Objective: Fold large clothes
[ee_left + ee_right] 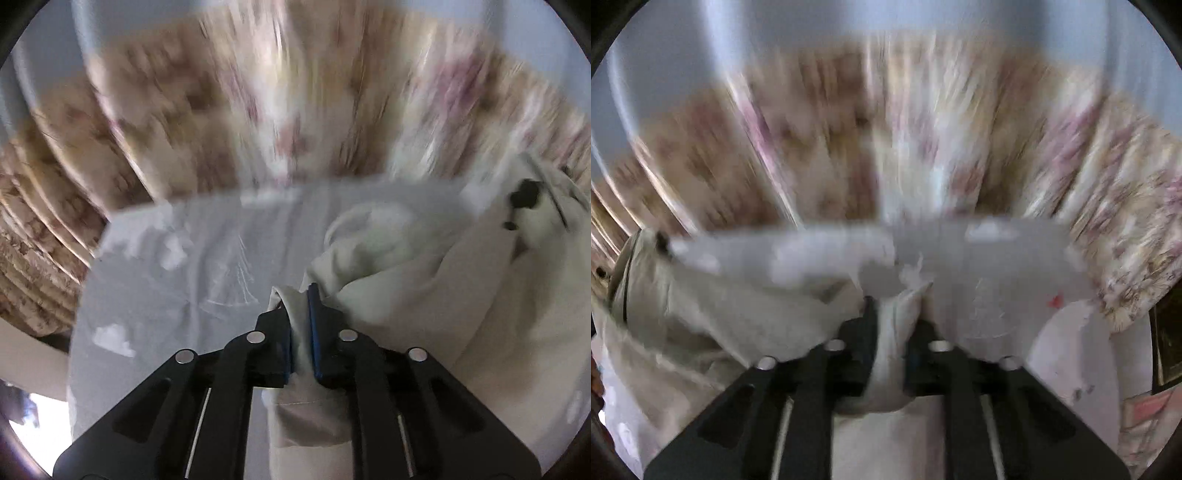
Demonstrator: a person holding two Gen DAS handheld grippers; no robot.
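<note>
A floral curtain (229, 110) hangs behind the pale bench (177, 266). The cream garment (424, 273) lies bunched on the bench, its edges clamped in the left hand-held gripper (300, 295) and right hand-held gripper (898, 306).

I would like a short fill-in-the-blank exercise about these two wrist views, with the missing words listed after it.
1. The cream cloth garment lies on a pale ____ sheet.
2. Cloth sits between the fingers of ____ grippers, the left gripper and the right gripper.
3. The curtain behind carries a blurred ____ pattern.
4. The left gripper's pads are coloured ____.

Missing words: grey; both; floral; blue
</note>
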